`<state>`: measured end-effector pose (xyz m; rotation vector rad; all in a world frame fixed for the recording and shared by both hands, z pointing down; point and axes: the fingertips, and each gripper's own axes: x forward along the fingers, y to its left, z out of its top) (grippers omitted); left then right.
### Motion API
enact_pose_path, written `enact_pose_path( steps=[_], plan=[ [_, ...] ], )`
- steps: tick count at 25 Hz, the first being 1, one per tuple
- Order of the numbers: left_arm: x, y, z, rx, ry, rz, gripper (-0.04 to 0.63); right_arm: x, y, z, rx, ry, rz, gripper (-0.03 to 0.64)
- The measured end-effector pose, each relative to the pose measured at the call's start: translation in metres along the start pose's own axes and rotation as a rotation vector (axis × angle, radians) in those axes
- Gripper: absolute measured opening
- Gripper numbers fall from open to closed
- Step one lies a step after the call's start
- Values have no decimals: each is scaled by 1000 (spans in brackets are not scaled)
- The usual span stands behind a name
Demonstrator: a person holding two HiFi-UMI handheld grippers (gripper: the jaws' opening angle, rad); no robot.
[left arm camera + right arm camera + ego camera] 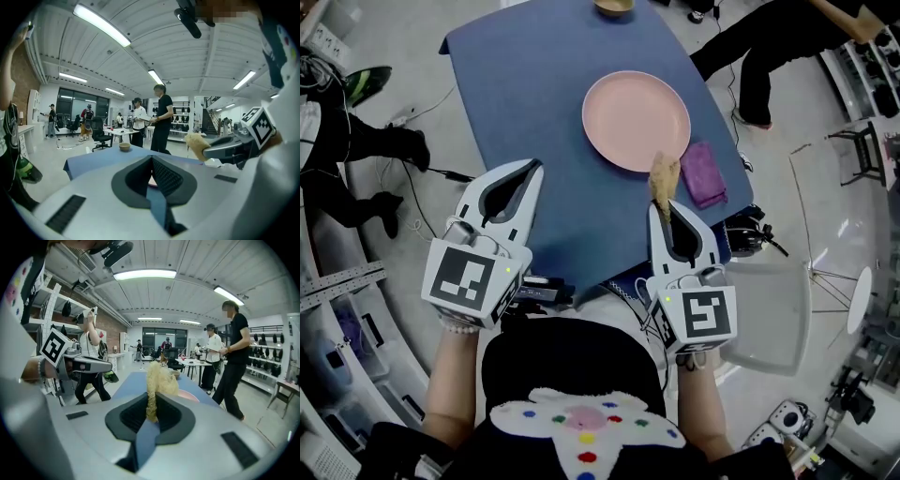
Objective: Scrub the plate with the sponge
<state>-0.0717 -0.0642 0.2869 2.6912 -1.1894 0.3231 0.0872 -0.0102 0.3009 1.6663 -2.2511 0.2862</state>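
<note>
Our right gripper is clenched on the lower edge of the tan fibrous sponge. The sponge stands up out of the jaws and, in the head view, hangs over the 5 o'clock rim of the round pink plate; we cannot tell whether it touches the rim yet. Our left gripper is clenched on nothing, well apart from the plate at about its 8 o'clock. That is our main worry: the plate lies loose on the blue-topped desk. With nothing bracing it, a firm scrubbing stroke would likely shove it toward 12 o'clock, where the small tan bowl sits near the far edge. The sponge is pinched by only a narrow strip, so pressing down may fold it over or work it out of the jaws, and then the hard gripper tips could scrape the plate. The purple cloth lies just beside the plate at its 4 o'clock, near our stroke path, and could get caught and dragged along
</note>
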Motion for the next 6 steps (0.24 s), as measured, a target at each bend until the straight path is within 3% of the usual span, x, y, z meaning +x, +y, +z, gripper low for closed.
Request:
enact_pose_path(
  steps=[6],
  plan=[
    [1, -1, 1, -1, 3, -4, 9, 0, 0, 1, -3, 2, 4, 38]
  ],
)
